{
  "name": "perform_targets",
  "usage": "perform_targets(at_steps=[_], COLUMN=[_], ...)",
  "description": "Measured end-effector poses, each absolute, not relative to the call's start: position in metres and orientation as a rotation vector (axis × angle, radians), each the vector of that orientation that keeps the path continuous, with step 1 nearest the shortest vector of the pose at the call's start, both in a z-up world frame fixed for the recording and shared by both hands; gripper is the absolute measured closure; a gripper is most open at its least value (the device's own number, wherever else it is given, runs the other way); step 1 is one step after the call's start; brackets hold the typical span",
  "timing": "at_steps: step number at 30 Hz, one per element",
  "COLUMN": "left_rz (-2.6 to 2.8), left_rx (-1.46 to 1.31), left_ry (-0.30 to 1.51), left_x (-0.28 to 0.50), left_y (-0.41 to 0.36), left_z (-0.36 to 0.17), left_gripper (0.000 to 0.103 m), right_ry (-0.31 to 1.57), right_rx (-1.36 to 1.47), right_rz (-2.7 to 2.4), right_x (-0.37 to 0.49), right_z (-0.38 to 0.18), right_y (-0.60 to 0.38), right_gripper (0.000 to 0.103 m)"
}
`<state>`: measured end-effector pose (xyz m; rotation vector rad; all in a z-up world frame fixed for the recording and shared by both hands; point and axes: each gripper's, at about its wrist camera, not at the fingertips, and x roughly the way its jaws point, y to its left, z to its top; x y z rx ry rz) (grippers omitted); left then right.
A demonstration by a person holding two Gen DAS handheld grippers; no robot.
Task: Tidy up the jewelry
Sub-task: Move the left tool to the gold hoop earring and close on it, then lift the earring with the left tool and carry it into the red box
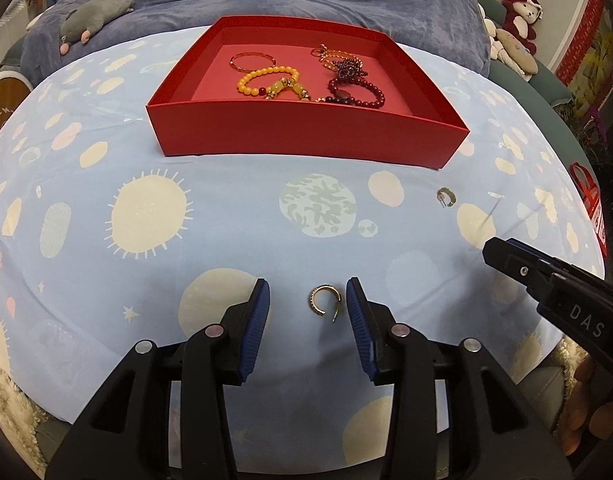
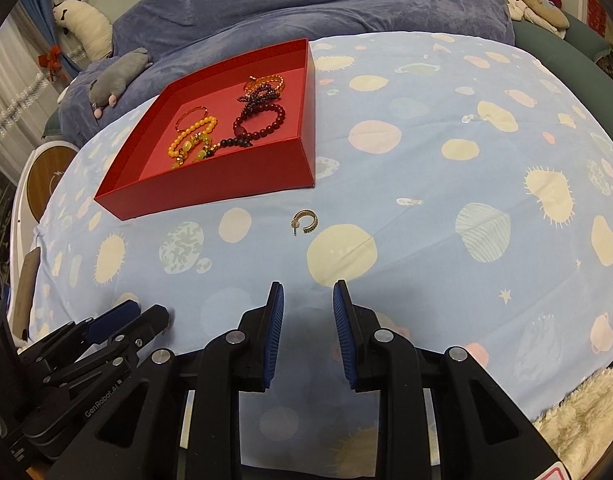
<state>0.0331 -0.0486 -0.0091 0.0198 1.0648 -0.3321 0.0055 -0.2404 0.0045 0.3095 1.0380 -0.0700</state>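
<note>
A small gold hoop earring (image 1: 324,304) lies on the light blue patterned cloth (image 1: 226,208) between the blue pads of my left gripper (image 1: 308,300), which stands open around it; the pads do not touch it. A second hoop earring (image 1: 445,197) (image 2: 305,220) lies further right, just ahead of my right gripper (image 2: 308,292), open and empty. Behind them the red box (image 1: 306,140) (image 2: 210,184) holds a yellow bead bracelet (image 1: 262,78), a dark red bead bracelet (image 1: 358,88), a thin bangle (image 1: 252,60) and an orange bracelet (image 1: 338,56). The right wrist view shows my left gripper (image 2: 142,318) at lower left.
A blue-grey blanket (image 1: 306,4) bunches behind the box, with a grey plush animal (image 1: 94,12) on it. More plush toys (image 1: 518,20) sit at the far right. A white fluffy cover (image 2: 586,420) shows at the cloth's near edge. A hand (image 1: 590,412) holds the right gripper.
</note>
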Motion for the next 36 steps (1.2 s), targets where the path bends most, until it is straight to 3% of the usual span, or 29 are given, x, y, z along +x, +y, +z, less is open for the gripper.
perform_targets(at_steps=[3, 11, 20, 36], left_rz=[-0.343, -0.332, -0.298, -0.197], left_rx=[0.02, 0.087, 0.079, 0.012], left_ry=[1.048, 1.034, 1.025, 1.02], left_x=[0.03, 0.027, 0.033, 0.064], left_y=[-0.05, -0.058, -0.049, -0.013], left_z=[-0.007, -0.015, -0.015, -0.015], left_gripper=[0.056, 0.058, 0.085, 0.085], right_ry=[1.037, 1.048, 1.057, 1.051], right_rx=[0.311, 0.308, 0.305, 0.299], right_rz=[-0.069, -0.062, -0.056, -0.072], right_x=[0.006, 0.006, 0.011, 0.037], right_z=[0.005, 0.002, -0.002, -0.008], right_y=[-0.241, -0.239, -0.236, -0.238], right_gripper=[0.077, 0.077, 0.077, 0.077])
